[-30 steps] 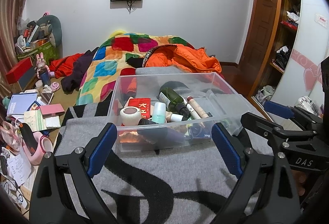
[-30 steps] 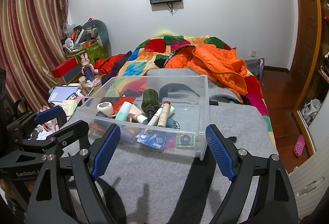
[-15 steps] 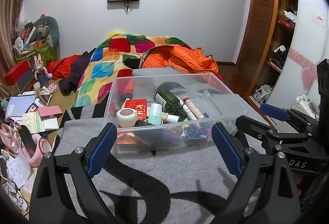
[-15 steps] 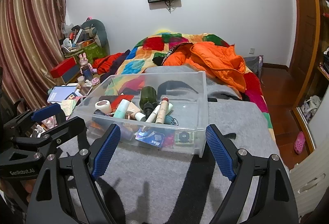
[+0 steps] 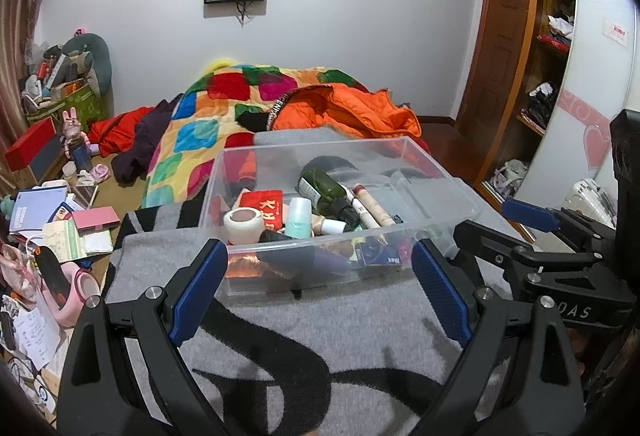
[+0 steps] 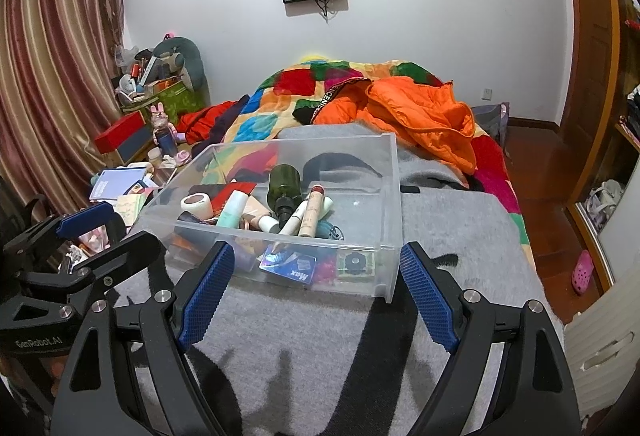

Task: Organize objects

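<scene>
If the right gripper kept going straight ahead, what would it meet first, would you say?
Probably the near wall of the clear bin; the right gripper is open and empty, though depth is uncertain.

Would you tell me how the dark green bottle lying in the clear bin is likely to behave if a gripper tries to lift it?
The dark green bottle lies on its side among clutter in the clear bin, so it may roll when nudged. Its glossy surface looks smooth, probably slippery between pads. It looks like glass, so possibly heavy and fragile.
</scene>
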The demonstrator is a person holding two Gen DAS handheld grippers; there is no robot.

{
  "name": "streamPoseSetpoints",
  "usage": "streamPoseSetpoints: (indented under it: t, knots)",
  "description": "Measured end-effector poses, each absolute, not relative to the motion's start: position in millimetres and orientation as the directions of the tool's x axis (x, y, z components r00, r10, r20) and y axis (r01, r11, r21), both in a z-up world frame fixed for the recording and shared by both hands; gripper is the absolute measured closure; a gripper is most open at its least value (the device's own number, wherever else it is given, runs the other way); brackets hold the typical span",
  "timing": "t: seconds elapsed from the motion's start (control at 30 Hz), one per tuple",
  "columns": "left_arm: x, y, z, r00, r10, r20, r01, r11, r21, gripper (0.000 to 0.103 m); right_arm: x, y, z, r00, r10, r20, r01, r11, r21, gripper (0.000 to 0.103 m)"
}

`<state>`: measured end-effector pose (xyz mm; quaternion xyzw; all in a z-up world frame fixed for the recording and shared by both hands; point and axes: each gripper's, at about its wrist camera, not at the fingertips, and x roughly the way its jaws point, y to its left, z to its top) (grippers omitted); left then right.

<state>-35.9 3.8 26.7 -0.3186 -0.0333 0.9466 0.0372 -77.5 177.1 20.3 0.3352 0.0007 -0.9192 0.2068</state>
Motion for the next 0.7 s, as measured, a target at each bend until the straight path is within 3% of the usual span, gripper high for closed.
streamPoseSetpoints:
  t: [0.7]
  knots:
    - [-37.4, 0.0, 21.2, -0.783, 0.110, -0.612, -0.059, -0.993, -0.104, 0.008, -76.0, 177.5, 16.1, -0.679, -0.371, -0.633, 0.363, -0.920, 0.150, 0.019]
